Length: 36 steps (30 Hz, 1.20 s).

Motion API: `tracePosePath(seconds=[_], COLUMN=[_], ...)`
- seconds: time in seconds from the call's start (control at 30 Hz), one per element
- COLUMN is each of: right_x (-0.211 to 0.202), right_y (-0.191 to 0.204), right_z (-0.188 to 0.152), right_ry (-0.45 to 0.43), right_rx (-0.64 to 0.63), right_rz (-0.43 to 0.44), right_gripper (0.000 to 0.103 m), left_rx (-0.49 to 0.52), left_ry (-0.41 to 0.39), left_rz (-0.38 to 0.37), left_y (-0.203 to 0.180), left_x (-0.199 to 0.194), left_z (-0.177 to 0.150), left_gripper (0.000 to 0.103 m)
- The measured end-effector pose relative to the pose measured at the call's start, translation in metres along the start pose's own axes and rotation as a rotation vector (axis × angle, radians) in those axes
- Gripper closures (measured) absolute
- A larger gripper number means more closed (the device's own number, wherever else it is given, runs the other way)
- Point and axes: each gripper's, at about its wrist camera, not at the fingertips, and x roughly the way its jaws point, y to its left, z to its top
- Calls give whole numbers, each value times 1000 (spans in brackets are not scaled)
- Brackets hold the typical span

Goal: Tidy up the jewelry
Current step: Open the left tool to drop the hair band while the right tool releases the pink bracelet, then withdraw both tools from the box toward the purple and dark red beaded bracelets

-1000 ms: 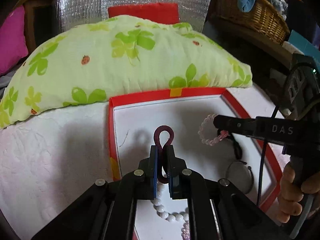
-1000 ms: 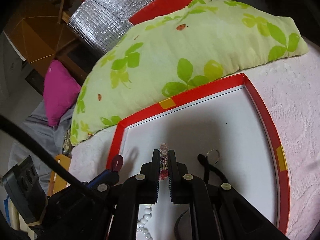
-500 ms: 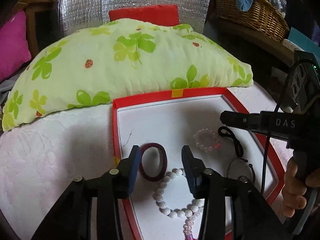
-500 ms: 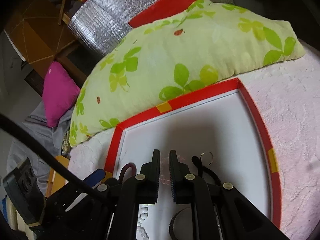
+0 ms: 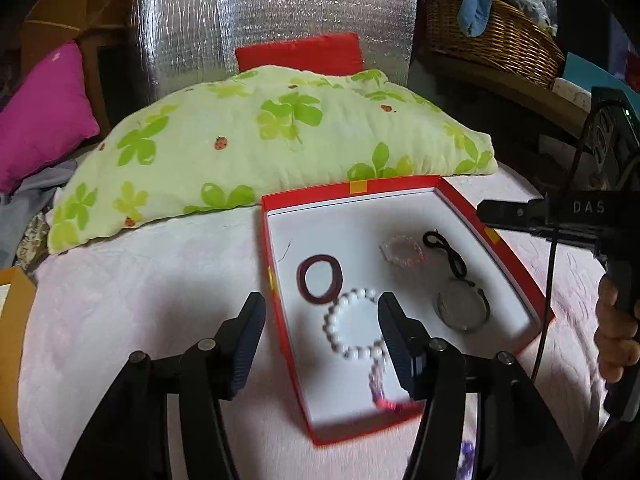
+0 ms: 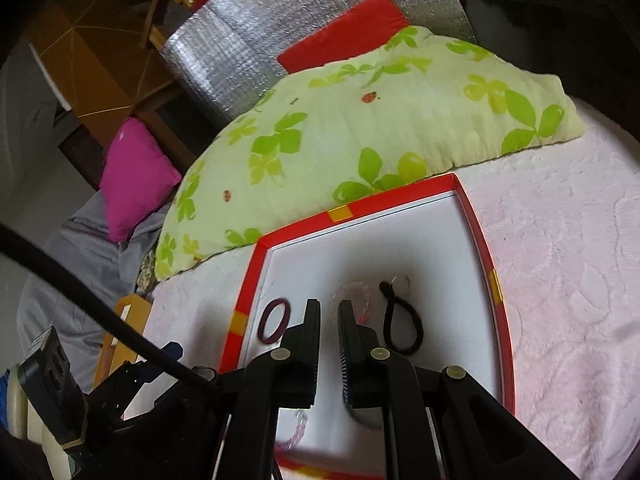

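A red-rimmed box (image 5: 496,240) with a white floor lies on the pink bedspread. In it lie a maroon hair band (image 5: 320,285), a white bead bracelet (image 5: 352,330) with a pink tassel, a pale pink bead bracelet (image 5: 402,250), a black cord (image 5: 446,250) and a silver bangle (image 5: 462,312). My left gripper (image 5: 322,336) is open and empty, raised over the box's near left side. My right gripper (image 6: 329,322) is slightly open and empty, above the pink bracelet (image 6: 354,292). The maroon band (image 6: 274,324) and black cord (image 6: 404,330) show beside it.
A green leaf-print pillow (image 5: 272,140) lies right behind the box. A magenta cushion (image 5: 40,116) is at far left, a red cushion (image 5: 300,54) and silver foil panel behind. A wicker basket (image 5: 492,36) stands at back right. An orange box edge (image 5: 12,320) is at left.
My left gripper opened and let the maroon band drop into the box, then drew back and up. My right gripper released the pink bracelet into the box and pulled back.
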Motion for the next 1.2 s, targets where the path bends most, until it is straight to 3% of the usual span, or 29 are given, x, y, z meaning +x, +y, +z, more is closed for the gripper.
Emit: tracePosePath(seconds=[0.43,0.47,0.6,0.93,1.03,1.2], right_x=[-60,-64,-83,-99,-98,-86], right_y=[11,10,6,0,1,14], right_z=[-61,-66,-98,-188,-209,-229], right_ry=[27,28,23,123,149,173], right_rx=[-49,-49,-56,-150,-181,-283], right_rz=[54,57,43,54,64,22], right_gripper=[87,84,45,45,57,67], left_rx=[-31,-42,-66,-37,-11,-7], left_ry=[-27,-28,-13,69,81,63], left_rz=[64,70,85,91,99,111], left_y=[1,2,4,-5,-9,-13], left_x=[-62,-66,-79,-91,-88,-84], left_z=[-63,-68,-91,-142,-147,-143], left_gripper=[38,38,37,37,37,37])
